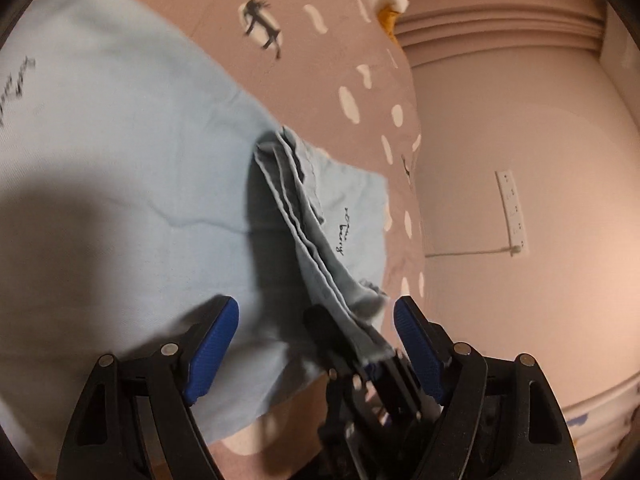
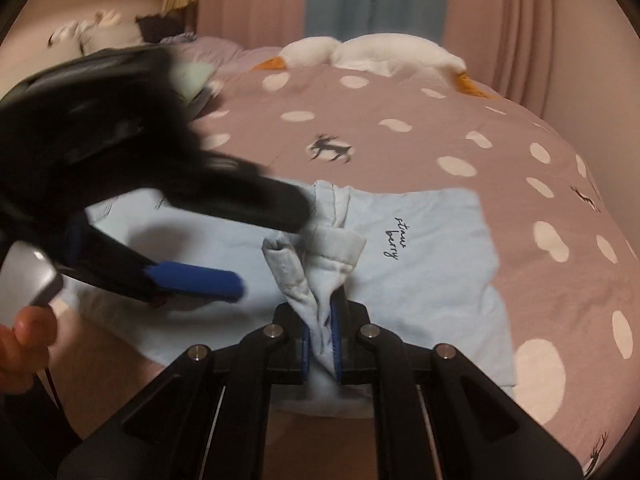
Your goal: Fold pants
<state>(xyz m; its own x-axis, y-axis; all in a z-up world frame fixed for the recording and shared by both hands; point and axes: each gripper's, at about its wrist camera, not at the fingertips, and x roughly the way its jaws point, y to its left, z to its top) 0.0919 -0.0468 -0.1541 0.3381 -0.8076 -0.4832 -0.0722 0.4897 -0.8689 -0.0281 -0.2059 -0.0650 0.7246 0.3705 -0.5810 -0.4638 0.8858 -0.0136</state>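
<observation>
Pants [image 1: 132, 184], light blue, lying ahead of left gripper [image 1: 316, 340], whose jaws are standing released; fold partly made. Right view: right gripper [image 2: 320, 344] clenching the bunched hem, carrying it over pants on dotted bedspread [image 2: 460, 132]; flattening remaining.

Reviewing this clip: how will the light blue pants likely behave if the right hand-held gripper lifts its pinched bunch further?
The light blue pants look thin and floppy: fabric gathers into soft folds where the right hand-held gripper is shut on them, so the rest would probably drape and trail. They seem light. On the dotted bedcover they may drag rather than slide cleanly.
</observation>
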